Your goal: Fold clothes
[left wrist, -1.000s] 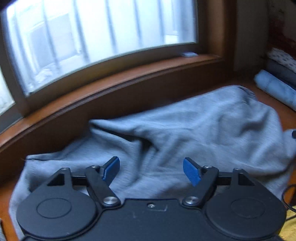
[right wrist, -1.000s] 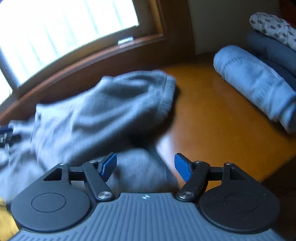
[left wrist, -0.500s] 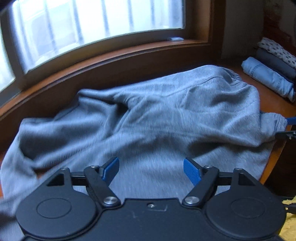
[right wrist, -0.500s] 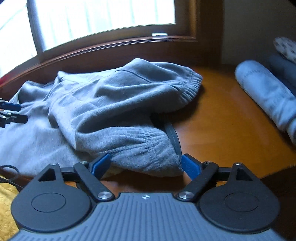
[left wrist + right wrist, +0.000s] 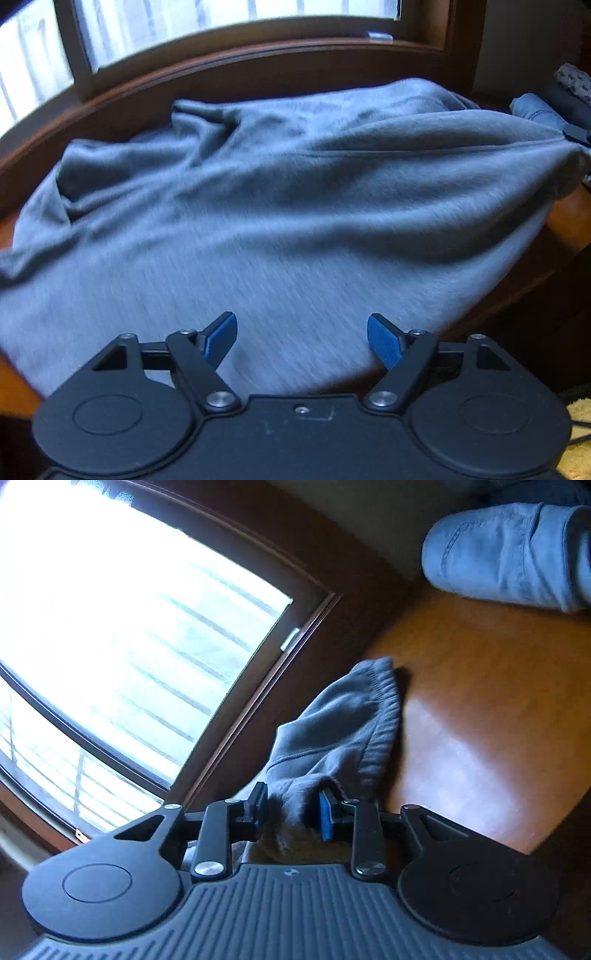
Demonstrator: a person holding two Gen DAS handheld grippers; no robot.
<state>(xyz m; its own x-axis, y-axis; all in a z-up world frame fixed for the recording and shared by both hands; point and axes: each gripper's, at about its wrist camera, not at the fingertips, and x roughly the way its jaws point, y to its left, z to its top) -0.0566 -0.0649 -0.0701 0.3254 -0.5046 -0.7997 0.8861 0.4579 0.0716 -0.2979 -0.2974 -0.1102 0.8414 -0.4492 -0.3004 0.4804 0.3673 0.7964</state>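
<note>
A grey sweat garment (image 5: 280, 206) lies spread and rumpled over the wooden window seat (image 5: 569, 218). My left gripper (image 5: 302, 338) hovers open over its near edge, nothing between the blue pads. In the right wrist view the garment's ribbed cuff end (image 5: 373, 716) runs up from my right gripper (image 5: 293, 808), which is rolled to one side. Its jaws are closing, and a bunch of grey fabric is pinched between the pads. The right gripper's black tip (image 5: 576, 133) also shows at the garment's far right corner in the left wrist view.
A rolled light-blue denim piece (image 5: 509, 550) and darker folded clothes (image 5: 565, 99) are stacked at the right end of the seat. The bright window (image 5: 129, 627) with its dark wooden frame (image 5: 258, 59) runs along the back. Something yellow (image 5: 580, 413) lies low at the right.
The right gripper rolled sideways and went from wide open around the cuff to pinching it. The left gripper came back toward the garment's near edge, still open.
</note>
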